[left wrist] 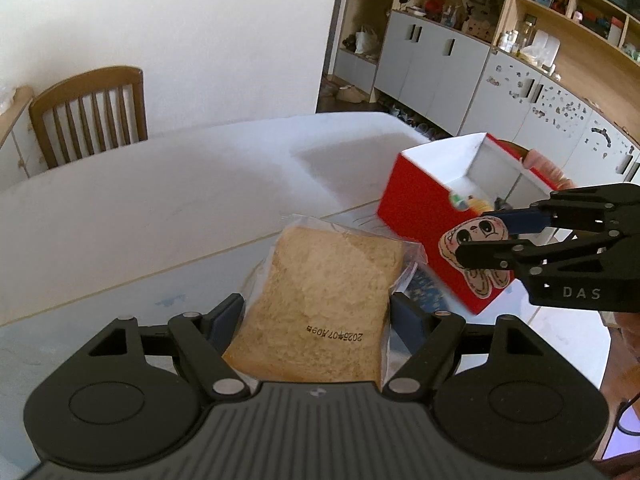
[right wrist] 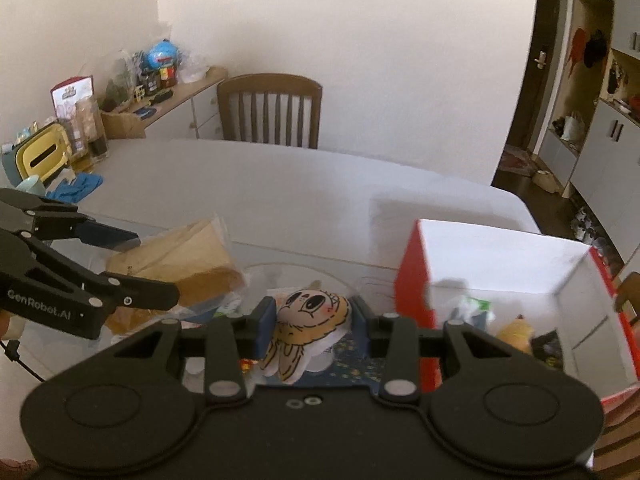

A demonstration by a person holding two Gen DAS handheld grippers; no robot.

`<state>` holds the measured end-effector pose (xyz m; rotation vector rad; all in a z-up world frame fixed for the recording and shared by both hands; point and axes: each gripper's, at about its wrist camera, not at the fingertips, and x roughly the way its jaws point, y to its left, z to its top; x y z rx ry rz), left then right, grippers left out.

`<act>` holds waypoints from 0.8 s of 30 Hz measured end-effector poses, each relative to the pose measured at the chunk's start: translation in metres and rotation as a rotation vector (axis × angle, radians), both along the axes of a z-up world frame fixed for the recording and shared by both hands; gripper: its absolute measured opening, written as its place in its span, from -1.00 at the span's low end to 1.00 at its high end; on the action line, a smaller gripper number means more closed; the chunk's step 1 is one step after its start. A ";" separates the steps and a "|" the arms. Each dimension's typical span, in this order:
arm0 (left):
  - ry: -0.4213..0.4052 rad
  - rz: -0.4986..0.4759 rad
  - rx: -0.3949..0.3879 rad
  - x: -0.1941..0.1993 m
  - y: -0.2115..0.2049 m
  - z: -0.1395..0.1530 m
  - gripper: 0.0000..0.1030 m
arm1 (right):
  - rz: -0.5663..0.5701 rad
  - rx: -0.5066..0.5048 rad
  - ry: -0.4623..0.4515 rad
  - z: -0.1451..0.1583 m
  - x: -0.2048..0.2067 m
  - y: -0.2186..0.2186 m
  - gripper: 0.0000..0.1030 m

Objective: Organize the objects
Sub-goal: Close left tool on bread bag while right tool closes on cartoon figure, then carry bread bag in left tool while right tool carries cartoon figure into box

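My left gripper (left wrist: 316,308) is shut on a slice of bread in a clear bag (left wrist: 320,296), lifted above the table; its pads press the bag's two sides. From the right wrist, the same gripper (right wrist: 154,266) and bagged bread (right wrist: 188,256) show at the left. My right gripper (right wrist: 314,316) is shut on a flat cartoon-face plush (right wrist: 312,312), held beside the red box (right wrist: 412,280). In the left wrist view the right gripper (left wrist: 476,236) holds the plush (left wrist: 472,240) in front of the box's red wall (left wrist: 420,216). The box is open-topped, white inside, with several small items in it.
A white table (left wrist: 160,184) runs far back to a wooden chair (right wrist: 270,108). A blue patterned mat (right wrist: 352,360) lies under the grippers. Jars, a yellow container (right wrist: 40,156) and blue gloves (right wrist: 78,186) crowd the table's far left. Cabinets and shelves (left wrist: 440,52) line the right.
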<state>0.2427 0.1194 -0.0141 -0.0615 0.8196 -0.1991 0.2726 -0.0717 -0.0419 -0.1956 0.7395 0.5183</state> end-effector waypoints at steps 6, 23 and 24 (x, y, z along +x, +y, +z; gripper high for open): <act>-0.016 -0.025 -0.001 0.005 -0.044 0.014 0.53 | -0.020 0.020 -0.008 0.004 0.005 -0.038 -0.24; -0.040 -0.068 0.035 0.043 -0.164 0.021 0.53 | -0.135 0.057 -0.015 0.004 0.039 -0.153 -0.24; -0.036 -0.068 0.034 0.047 -0.171 0.020 0.53 | -0.143 0.058 -0.015 0.003 0.043 -0.160 -0.24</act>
